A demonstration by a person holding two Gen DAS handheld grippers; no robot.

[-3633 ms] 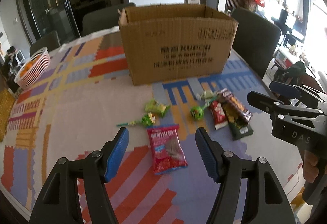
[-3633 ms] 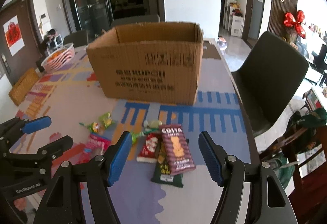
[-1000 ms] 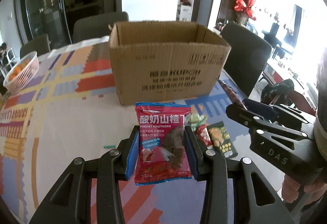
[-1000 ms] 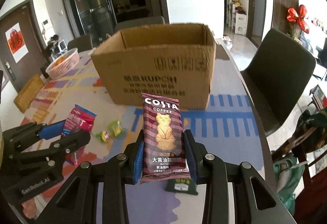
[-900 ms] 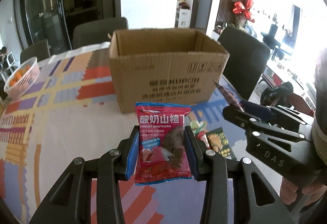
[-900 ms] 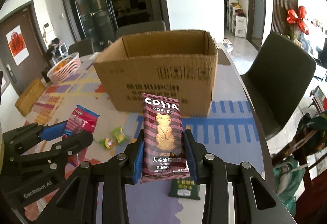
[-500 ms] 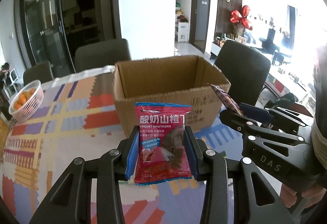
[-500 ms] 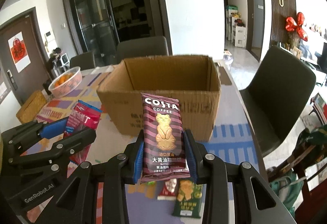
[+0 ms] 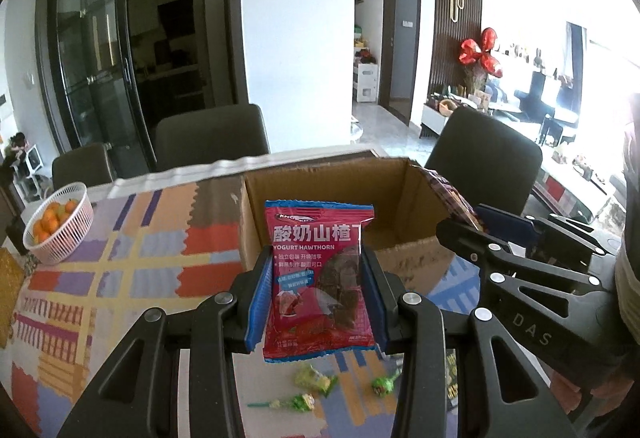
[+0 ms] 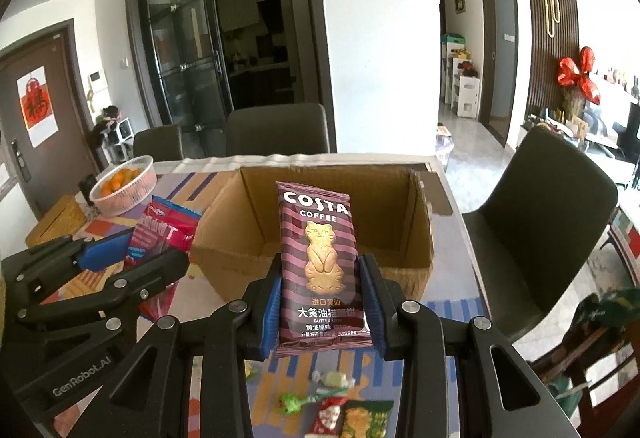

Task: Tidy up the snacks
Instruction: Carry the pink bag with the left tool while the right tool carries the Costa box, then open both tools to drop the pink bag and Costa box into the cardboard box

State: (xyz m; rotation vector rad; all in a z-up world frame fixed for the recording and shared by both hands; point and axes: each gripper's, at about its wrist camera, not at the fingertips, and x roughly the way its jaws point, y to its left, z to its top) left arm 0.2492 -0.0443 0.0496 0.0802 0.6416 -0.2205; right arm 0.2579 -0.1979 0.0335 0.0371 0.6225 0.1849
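Observation:
My left gripper (image 9: 318,298) is shut on a red yogurt hawthorn packet (image 9: 320,278), held upright above the table in front of the open cardboard box (image 9: 416,258). My right gripper (image 10: 322,304) is shut on a maroon Costa Coffee biscuit packet (image 10: 320,270), held upright before the same box (image 10: 408,270). The right gripper shows at the right of the left wrist view (image 9: 476,226), the left gripper at the left of the right wrist view (image 10: 120,258). Small green candies (image 9: 312,386) and more packets (image 10: 360,418) lie on the table below.
A white basket of oranges (image 9: 60,222) stands at the far left of the patterned tablecloth (image 9: 132,266). Dark chairs (image 10: 548,214) stand around the table. A wicker mat (image 10: 56,222) lies at the left edge.
Both grippers have risen with their packets and moved closer to the box, so its open inside now shows. The candies on the table now lie below the grippers.

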